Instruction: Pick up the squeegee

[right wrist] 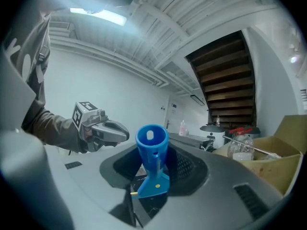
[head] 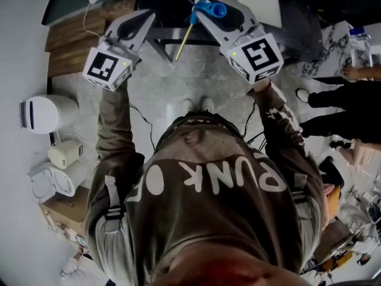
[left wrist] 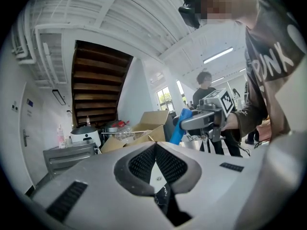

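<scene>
Squeegee [right wrist: 152, 153] sits clamped between the right gripper [head: 208, 12] jaws, left gripper [left wrist: 154, 147] jaws closed empty, bottle [right wrist: 241, 146] beside cardboard box [right wrist: 284, 163].

Squeegee [head: 214, 8] in right hand-held gripper [head: 204, 14]

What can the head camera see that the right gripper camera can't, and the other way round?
Only the head view: the person's white shoes and a white rounded appliance. Only the right gripper view: a red-capped bottle and a ceiling light. Both: the blue squeegee clamped in the right gripper, and the left gripper.
</scene>
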